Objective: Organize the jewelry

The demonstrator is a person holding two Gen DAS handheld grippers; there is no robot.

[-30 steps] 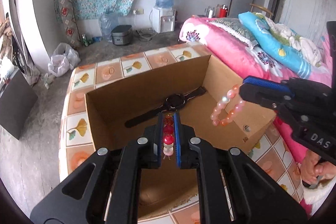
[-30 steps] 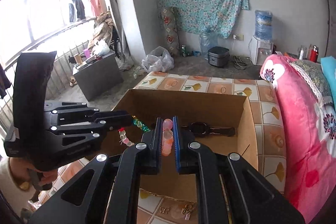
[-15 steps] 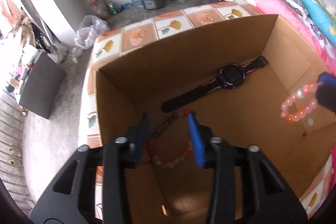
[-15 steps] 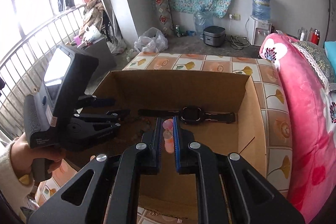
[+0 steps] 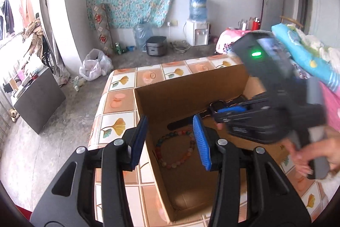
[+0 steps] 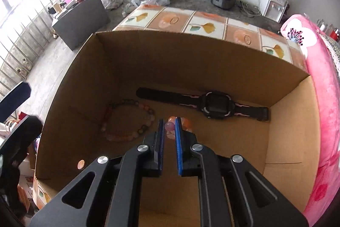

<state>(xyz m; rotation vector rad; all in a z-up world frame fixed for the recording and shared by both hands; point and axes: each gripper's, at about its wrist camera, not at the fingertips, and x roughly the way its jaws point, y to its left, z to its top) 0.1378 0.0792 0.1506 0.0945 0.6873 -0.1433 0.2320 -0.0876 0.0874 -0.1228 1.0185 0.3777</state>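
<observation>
While the left gripper (image 5: 172, 139) is hanging spread, the right gripper (image 6: 170, 128) is pinching a pink bracelet (image 6: 172, 123) at six o'clock inside the box (image 6: 191, 52).

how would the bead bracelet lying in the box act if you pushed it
The bead bracelet likely deforms rather than slides whole: it lies as a loose loop. Its round beads may roll on the flat cardboard box, perhaps bunching against the watch.

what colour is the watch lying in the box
Black watch, with small pink and white markings on the strap beside the face; the right wrist view shows it best.
</observation>
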